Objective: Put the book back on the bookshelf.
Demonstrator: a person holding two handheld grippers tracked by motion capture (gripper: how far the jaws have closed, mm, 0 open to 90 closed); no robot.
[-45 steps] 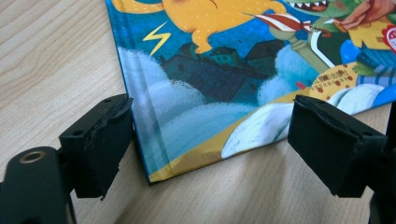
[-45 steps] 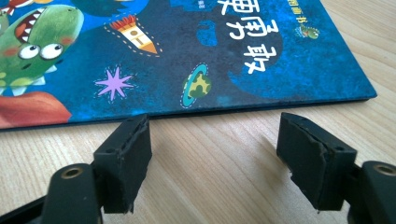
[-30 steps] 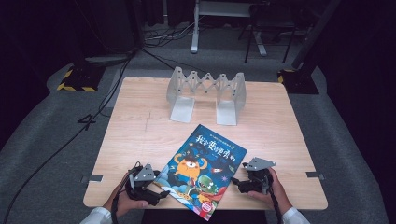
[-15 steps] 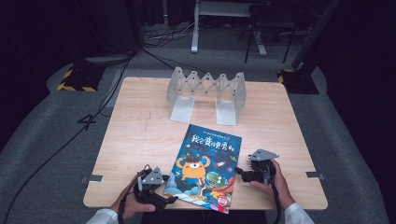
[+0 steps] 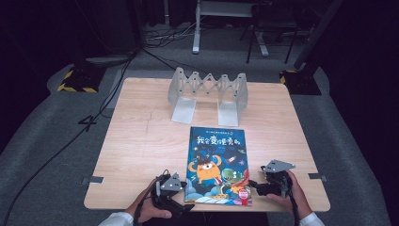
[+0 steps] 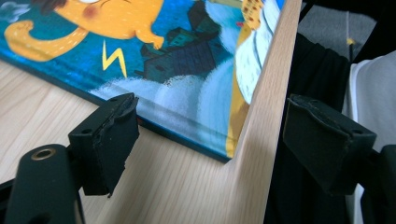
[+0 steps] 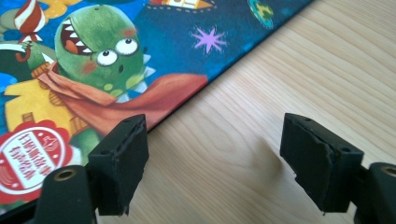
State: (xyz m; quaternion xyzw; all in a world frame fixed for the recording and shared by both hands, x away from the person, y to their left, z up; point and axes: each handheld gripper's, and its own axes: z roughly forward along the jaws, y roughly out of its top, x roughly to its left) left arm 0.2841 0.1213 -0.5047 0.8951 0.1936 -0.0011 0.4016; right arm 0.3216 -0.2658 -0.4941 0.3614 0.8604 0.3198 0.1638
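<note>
A picture book (image 5: 216, 165) with a blue cover, an orange monster and a green dinosaur lies flat and square near the table's front edge. My left gripper (image 5: 184, 202) is at its near left corner, jaws open. In the left gripper view the book's corner (image 6: 219, 144) and the table's front edge (image 6: 266, 116) lie between the jaws (image 6: 215, 140), one jaw by the book's edge and the other off the table. My right gripper (image 5: 255, 184) stands open beside the book's right edge; its own view shows the book (image 7: 116, 60) by the left jaw and bare wood between the jaws (image 7: 219, 158).
A grey metal expanding book rack (image 5: 209, 94) stands at the back of the wooden table (image 5: 141, 141). Bare wood lies left and right of the book. Cables and stand legs (image 5: 197, 42) are on the floor beyond the table.
The book has turned from slanted to square with the table and shifted right. Both grippers have moved right with it, the left one toward the book's near corner.
</note>
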